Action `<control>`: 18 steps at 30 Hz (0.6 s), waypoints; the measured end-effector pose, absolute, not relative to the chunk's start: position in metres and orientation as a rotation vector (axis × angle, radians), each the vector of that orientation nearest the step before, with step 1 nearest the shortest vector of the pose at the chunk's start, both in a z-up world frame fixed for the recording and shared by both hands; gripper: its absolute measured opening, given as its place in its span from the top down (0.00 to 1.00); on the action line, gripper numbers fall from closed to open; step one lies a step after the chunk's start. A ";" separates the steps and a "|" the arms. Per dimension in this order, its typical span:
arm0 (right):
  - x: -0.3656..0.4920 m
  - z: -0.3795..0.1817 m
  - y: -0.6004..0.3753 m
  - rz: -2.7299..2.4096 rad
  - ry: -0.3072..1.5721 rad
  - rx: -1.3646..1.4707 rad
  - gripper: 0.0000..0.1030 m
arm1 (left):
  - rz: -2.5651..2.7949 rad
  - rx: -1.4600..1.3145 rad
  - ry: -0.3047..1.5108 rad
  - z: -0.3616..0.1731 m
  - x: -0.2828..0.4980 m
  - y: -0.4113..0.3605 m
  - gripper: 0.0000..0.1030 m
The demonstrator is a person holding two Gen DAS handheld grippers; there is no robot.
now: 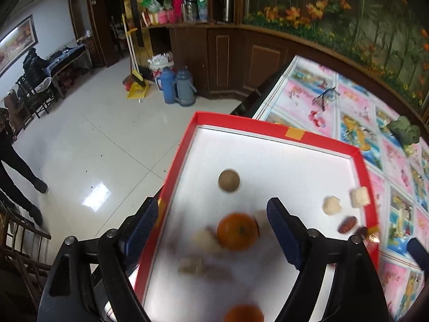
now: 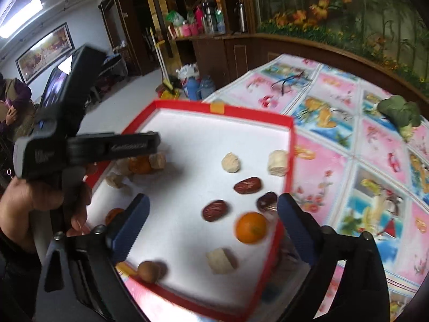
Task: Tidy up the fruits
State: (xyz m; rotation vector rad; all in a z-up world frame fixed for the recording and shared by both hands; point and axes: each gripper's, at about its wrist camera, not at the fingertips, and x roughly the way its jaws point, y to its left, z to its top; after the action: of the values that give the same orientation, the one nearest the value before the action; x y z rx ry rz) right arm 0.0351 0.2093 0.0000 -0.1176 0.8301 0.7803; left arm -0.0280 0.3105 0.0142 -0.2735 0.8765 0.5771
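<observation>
Left wrist view, nearest first: the left gripper [image 1: 211, 230] fills the bottom of the frame with its blue-padded fingers [image 1: 283, 230] spread wide, pressing on nothing. Between them, blurred, lies an orange [image 1: 237, 231] on the white floor of a red-rimmed tray [image 1: 268, 127]. A second orange [image 1: 244, 314] is cut off by the bottom edge. Pale chunks around the first orange are too smeared to identify. Farther up the tray sits a round brown fruit [image 1: 228, 181]. At the tray's right rim are two pale pieces and a red date [image 1: 347, 224]. Beyond, upper right, is a cartoon-printed tablecloth [image 1: 356, 107].

Right wrist view: the right gripper [image 2: 211, 214] at the bottom has its fingers [image 2: 130, 225] wide apart and empty. Between them, low in the tray, lie another orange [image 2: 251, 227], three dark red dates [image 2: 215, 210], a pale block and a brown fruit at the near rim. At middle left, a hand [image 2: 40, 196] holds the left gripper [image 2: 134, 145], which partly hides an orange and pale pieces behind it. At the far right of the cloth is a green leafy bundle [image 2: 399, 111]. A person's sleeve shows at the far left edge.
</observation>
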 end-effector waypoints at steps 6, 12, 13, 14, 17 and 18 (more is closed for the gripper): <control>0.011 0.015 0.156 0.717 0.730 -0.169 0.00 | 0.617 -0.258 0.727 0.041 -0.075 0.288 0.05; -0.013 0.011 0.126 0.744 0.721 -0.187 0.00 | 0.605 -0.262 0.683 0.038 -0.104 0.251 0.01; -0.017 0.010 0.123 0.757 0.720 -0.197 0.00 | 0.611 -0.251 0.696 0.036 -0.105 0.245 0.01; -0.024 0.009 0.120 0.780 0.715 -0.216 0.00 | 0.622 -0.238 0.709 0.032 -0.106 0.240 0.01; -0.040 0.009 0.113 0.822 0.702 -0.264 0.00 | 0.633 -0.217 0.740 0.024 -0.110 0.227 0.01; -0.044 0.010 0.110 0.829 0.696 -0.273 0.00 | 0.630 -0.216 0.744 0.023 -0.112 0.224 0.01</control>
State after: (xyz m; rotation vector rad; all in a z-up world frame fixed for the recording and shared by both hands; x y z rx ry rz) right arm -0.0442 0.1104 0.0100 -0.2734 0.6955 0.8292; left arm -0.1117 0.2238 0.0229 -0.2156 0.7444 0.6301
